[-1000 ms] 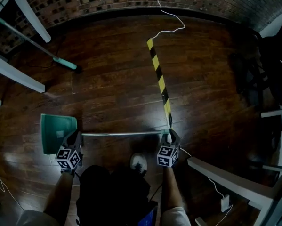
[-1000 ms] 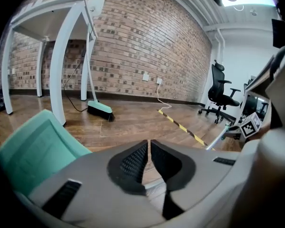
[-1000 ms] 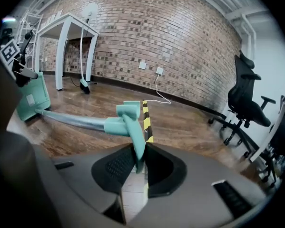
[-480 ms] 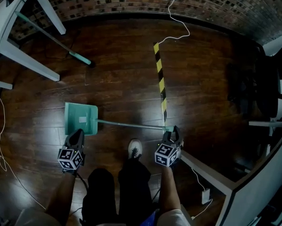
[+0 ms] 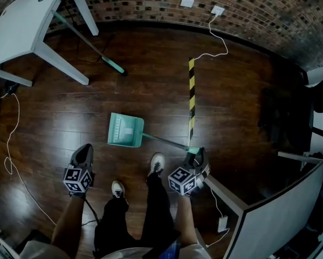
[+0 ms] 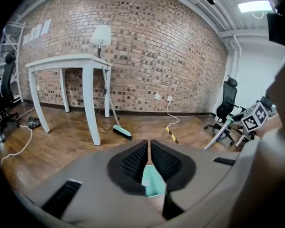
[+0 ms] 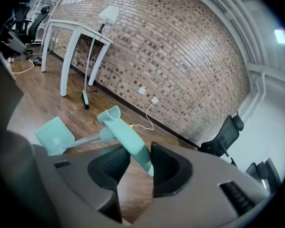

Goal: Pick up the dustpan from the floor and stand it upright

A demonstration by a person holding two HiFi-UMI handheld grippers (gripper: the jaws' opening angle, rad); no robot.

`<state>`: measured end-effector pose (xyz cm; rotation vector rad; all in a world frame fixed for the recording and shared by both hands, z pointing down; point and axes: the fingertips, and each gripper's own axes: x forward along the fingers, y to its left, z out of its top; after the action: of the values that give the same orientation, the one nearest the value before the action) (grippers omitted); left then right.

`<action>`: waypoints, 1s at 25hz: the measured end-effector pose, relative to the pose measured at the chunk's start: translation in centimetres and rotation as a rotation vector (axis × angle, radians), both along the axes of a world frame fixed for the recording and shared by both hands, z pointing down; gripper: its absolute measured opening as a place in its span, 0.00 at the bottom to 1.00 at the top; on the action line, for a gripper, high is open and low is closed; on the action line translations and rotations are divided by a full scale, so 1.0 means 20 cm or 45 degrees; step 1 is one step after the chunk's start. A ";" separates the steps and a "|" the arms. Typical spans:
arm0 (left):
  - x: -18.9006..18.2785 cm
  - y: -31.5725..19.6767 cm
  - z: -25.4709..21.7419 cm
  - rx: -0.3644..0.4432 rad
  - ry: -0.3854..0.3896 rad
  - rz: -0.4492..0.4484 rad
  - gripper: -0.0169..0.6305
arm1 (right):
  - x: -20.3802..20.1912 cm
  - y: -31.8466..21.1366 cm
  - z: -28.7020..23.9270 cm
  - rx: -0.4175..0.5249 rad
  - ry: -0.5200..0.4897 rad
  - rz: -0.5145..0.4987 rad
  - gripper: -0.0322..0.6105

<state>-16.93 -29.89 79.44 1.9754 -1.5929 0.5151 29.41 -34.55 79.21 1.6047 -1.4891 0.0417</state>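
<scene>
The teal dustpan hangs tilted over the dark wood floor, its thin metal rod running down-right to its teal handle grip. That grip lies between the pads of my right gripper, which still touch it on both sides while the jaws are opening. In the right gripper view the pan shows at the far end of the rod. My left gripper is off to the pan's lower left, apart from it. Its jaws are shut with nothing between them; the pan shows below them.
A white table stands at the upper left with a teal-headed broom leaning under it. A yellow-black tape strip runs down the floor. A white desk and an office chair crowd the right. The person's shoes are between the grippers.
Both grippers have risen. The left gripper has come off the rod beside the pan. The right gripper has lifted the handle end, and the pan now hangs nearer the middle.
</scene>
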 end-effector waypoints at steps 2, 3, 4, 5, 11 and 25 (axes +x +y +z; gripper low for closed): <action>-0.08 0.05 -0.09 -0.001 -0.021 -0.039 0.05 | -0.09 -0.01 -0.07 -0.014 -0.001 -0.043 0.27; -0.12 0.07 -0.13 0.000 -0.030 -0.059 0.05 | -0.14 -0.02 -0.09 -0.023 -0.002 -0.070 0.27; -0.16 0.10 -0.17 0.000 -0.038 -0.076 0.05 | -0.19 -0.03 -0.10 -0.032 0.000 -0.100 0.28; -0.20 0.13 -0.20 -0.001 -0.047 -0.089 0.05 | -0.24 -0.04 -0.12 -0.041 0.006 -0.130 0.29; -0.37 0.27 -0.38 -0.010 -0.096 -0.159 0.05 | -0.47 -0.06 -0.19 -0.113 0.073 -0.295 0.31; -0.35 0.35 -0.66 0.024 -0.112 -0.041 0.05 | -0.80 -0.03 -0.35 -0.271 0.171 -0.718 0.47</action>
<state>-24.02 -22.80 66.28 1.9622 -1.6862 0.5838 13.44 -35.21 72.24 0.9613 -1.7157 -0.2145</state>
